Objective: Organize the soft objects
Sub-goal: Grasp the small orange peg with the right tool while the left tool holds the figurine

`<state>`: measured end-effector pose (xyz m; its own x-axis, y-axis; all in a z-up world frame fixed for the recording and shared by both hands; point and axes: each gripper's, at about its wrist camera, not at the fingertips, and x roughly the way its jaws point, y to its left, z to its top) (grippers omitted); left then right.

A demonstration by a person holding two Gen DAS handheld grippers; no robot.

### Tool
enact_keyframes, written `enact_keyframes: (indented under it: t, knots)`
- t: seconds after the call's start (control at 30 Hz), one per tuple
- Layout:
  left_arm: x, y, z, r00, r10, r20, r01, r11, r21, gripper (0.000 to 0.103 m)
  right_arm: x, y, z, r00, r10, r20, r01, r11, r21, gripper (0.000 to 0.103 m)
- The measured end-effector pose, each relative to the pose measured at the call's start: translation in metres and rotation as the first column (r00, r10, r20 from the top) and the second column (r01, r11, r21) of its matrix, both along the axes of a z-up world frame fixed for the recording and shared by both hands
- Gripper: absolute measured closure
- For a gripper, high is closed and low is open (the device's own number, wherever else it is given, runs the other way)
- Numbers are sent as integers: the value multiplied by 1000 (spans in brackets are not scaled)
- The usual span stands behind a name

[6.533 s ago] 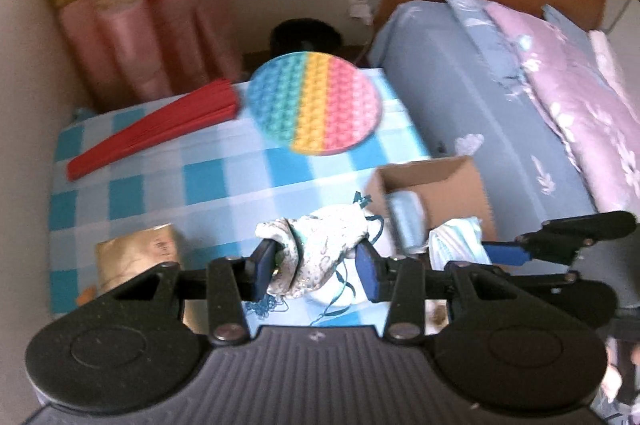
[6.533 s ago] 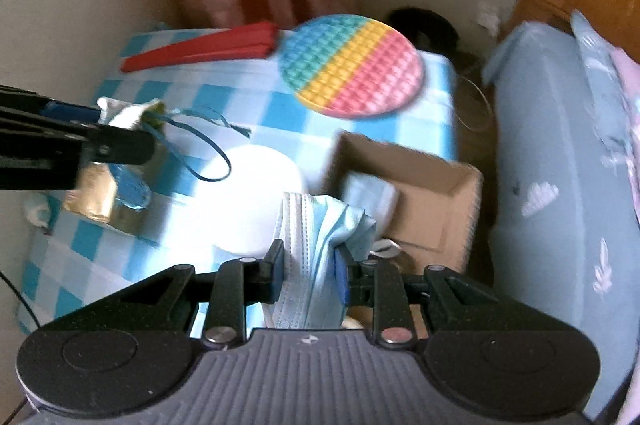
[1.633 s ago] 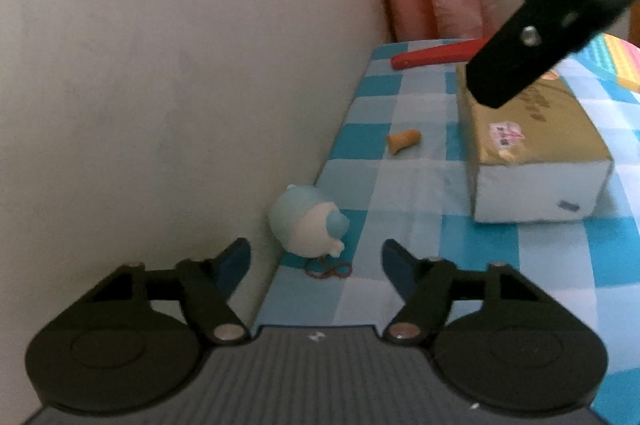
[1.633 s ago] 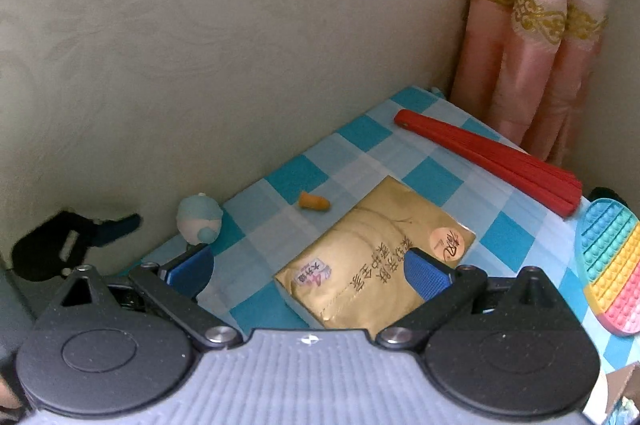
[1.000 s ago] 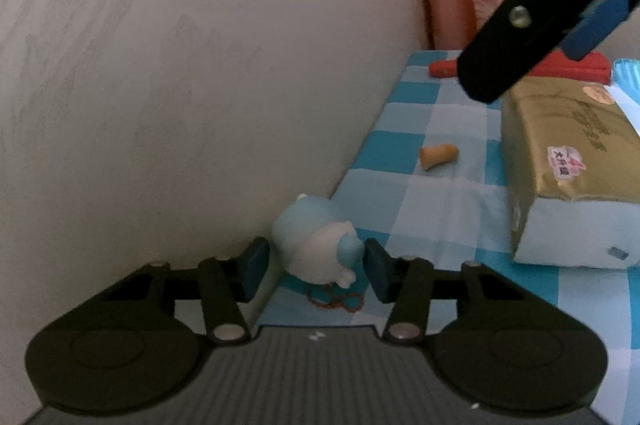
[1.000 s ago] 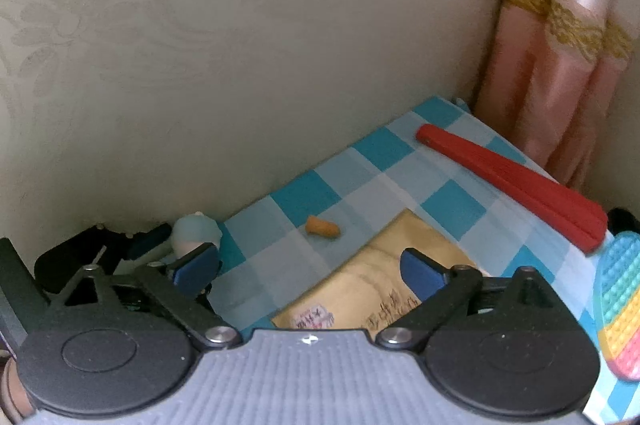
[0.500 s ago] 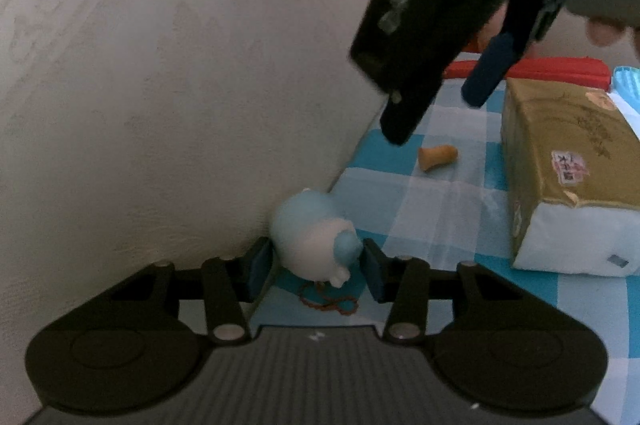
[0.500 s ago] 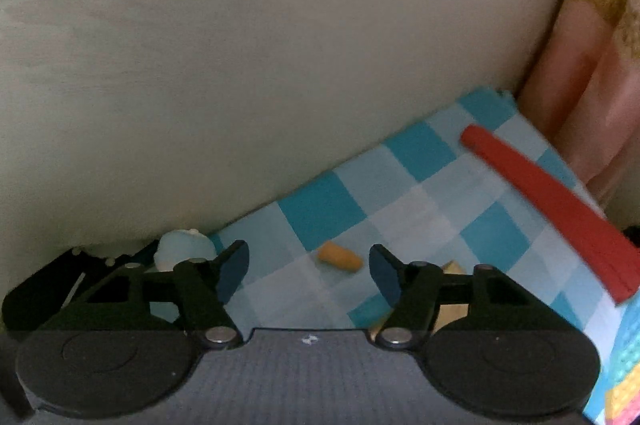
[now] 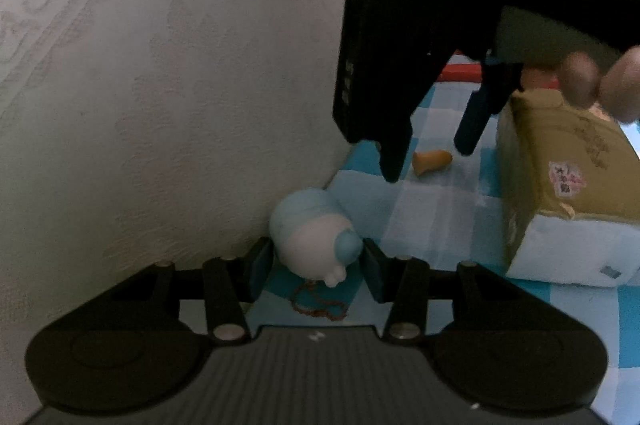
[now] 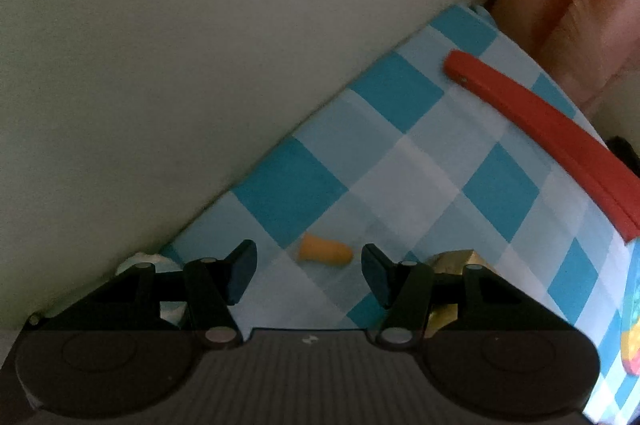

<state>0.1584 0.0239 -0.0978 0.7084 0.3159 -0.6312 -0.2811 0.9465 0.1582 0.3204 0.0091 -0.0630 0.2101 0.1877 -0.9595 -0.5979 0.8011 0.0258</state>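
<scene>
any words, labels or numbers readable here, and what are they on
Nothing can be quoted for certain.
Gold tissue pack: dark characters printed down its top and a small pink-and-white sticker, all too blurred to read.
Right claw, side of its black body: a few pale marks, possibly digits, too blurred to read.
Left claw: a tiny white mark on its body, unreadable.

Each gripper was matte black plastic. The left gripper (image 9: 316, 267) had a ribbed grey-black deck behind the claw with a small white mark at its middle, round discs to either side, silver screws at the linkage pivots and dark blue pads on the fingers (image 9: 260, 265). The right gripper (image 10: 308, 271) matched it: same deck, screws and pads (image 10: 374, 267).
</scene>
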Motion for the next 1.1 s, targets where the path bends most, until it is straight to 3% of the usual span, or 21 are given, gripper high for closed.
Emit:
enact_keyframes:
  t: [0.13,0.27,0.57,1.1]
  knots:
    - [0,0,-1,1000,-7,2,7,1000,-4,56,2,3,-5,1000,-13,13,13,1000,-11,48]
    - [2,1,-2,1000,-6,3,6,1000,-5,56,2,3,-5,999,-35,18,35,999,-21,64]
    - [-2,2,3,1000,-9,7,10,1000,-18,57,0,9,-4,999,-28,26,30,998,-60,70]
    - [-18,-1,21,999,-50,21,50,999,2,61,-29,-8,33,999,17,49,-17,1000,-1,70]
